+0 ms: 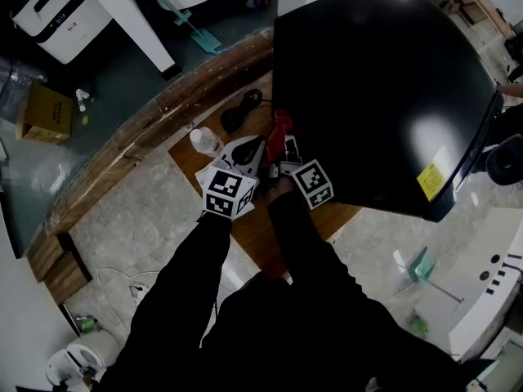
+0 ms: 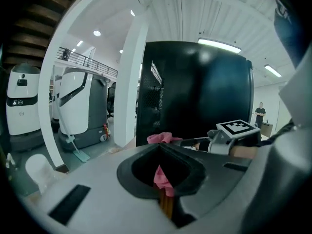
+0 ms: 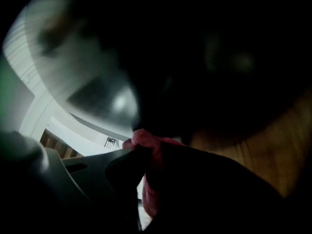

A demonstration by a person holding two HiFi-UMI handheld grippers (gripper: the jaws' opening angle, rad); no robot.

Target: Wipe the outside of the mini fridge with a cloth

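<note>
The black mini fridge (image 1: 384,80) stands on a wooden table (image 1: 196,170) and fills the head view's upper right. My right gripper (image 1: 286,149) is shut on a pink-red cloth (image 1: 282,123) right at the fridge's lower left side. In the right gripper view the cloth (image 3: 146,140) bulges from between the jaws of the right gripper (image 3: 146,179), close to the dark fridge wall (image 3: 219,57). My left gripper (image 1: 255,152) lies beside it, jaws together, holding nothing. The left gripper view shows the cloth (image 2: 160,138) past its own jaws (image 2: 163,179), the right gripper (image 2: 214,140) and the fridge (image 2: 204,91).
A plastic bottle (image 1: 206,141) and a black cable (image 1: 241,109) lie on the table left of the fridge. A curved wooden ledge (image 1: 139,137) runs behind. A cardboard box (image 1: 42,113) and white machines (image 1: 57,11) stand on the floor. A white pillar (image 2: 129,82) rises nearby.
</note>
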